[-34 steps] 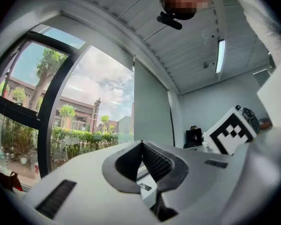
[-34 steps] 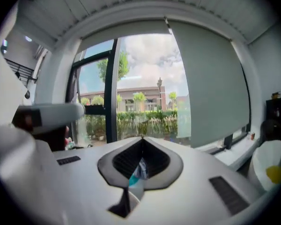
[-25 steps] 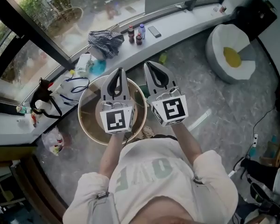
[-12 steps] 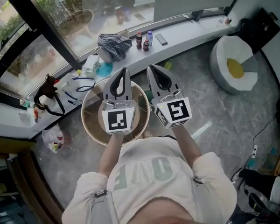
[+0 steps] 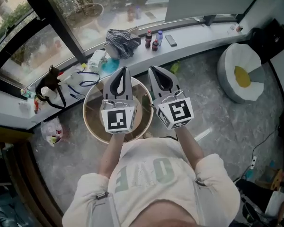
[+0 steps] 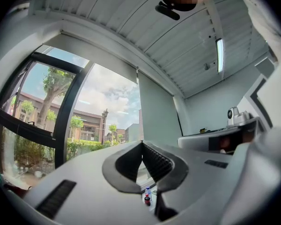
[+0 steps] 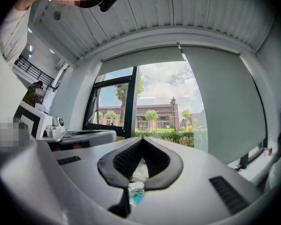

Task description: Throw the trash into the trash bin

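Right, my left gripper (image 5: pixel 121 72) and right gripper (image 5: pixel 152 70) sit side by side at the middle of the head view. Directly under them is the trash bin (image 5: pixel 87 122). It is round and open-topped, with a pale tan rim and a brownish inside, and it stands on the grey marbled floor (image 5: pixel 203 103) just below the window sill (image 5: pixel 194 27). The left gripper covers the bin's centre and the right one overlaps its right edge.

Left jaws are closed, ribbed pads meeting at the tips, nothing between them. Right jaws are the same, pinched together on nothing.

Only the head view shows the bin; both gripper views look above it, out through the window at trees and buildings. Below the pads, the left gripper view catches small bottles (image 6: pixel 146 197), which stand at top centre of the head view. The right gripper view catches a teal packet (image 7: pixel 136 194) there.
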A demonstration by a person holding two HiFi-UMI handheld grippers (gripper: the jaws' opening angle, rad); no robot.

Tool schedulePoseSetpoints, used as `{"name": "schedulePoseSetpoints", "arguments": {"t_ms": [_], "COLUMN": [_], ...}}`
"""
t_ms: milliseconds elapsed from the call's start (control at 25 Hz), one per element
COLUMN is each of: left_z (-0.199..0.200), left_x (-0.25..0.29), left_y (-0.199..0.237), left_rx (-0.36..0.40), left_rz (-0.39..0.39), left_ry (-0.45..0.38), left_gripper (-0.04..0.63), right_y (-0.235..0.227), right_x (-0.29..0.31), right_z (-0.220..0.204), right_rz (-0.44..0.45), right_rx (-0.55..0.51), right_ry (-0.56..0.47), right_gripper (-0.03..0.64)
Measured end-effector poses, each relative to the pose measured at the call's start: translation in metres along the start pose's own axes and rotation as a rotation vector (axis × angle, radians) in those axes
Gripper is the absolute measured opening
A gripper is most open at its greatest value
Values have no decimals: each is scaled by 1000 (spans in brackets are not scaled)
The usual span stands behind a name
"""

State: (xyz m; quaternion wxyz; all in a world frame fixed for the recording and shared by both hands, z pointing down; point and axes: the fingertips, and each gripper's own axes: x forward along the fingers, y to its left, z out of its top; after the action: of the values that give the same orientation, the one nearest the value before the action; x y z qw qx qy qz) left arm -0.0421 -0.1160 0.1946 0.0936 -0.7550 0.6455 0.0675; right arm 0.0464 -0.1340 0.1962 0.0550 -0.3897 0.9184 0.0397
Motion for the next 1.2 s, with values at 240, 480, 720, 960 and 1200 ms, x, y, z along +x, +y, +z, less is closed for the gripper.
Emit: {"name": "schedulePoseSetpoints", "arguments": {"t_ms": [240, 480, 720, 960, 1200], "left_z": [3, -1, -21, -77, -164], "left_x": [-26, -83, -167, -235, -317], "left_y": [37, 100, 161, 199, 203], "left_rx": [2, 30, 38, 29, -49], "left_rz": [148, 363, 622, 775, 949], "left_ry": [-20, -6, 83, 180, 300], "left_gripper": [11, 11, 11, 11, 11], "right_y": [35, 117, 203, 281, 300], "right_x": [32, 70, 90, 62, -27], "right_z": [-9, -30, -88, -210, -444], "right_rz": [190, 459, 729, 1128, 1601], "right_rx": [21, 37, -49, -423, -819], "right_ry": [29, 50, 194, 283, 617], "right_gripper": [14, 14, 190, 283, 290]}}
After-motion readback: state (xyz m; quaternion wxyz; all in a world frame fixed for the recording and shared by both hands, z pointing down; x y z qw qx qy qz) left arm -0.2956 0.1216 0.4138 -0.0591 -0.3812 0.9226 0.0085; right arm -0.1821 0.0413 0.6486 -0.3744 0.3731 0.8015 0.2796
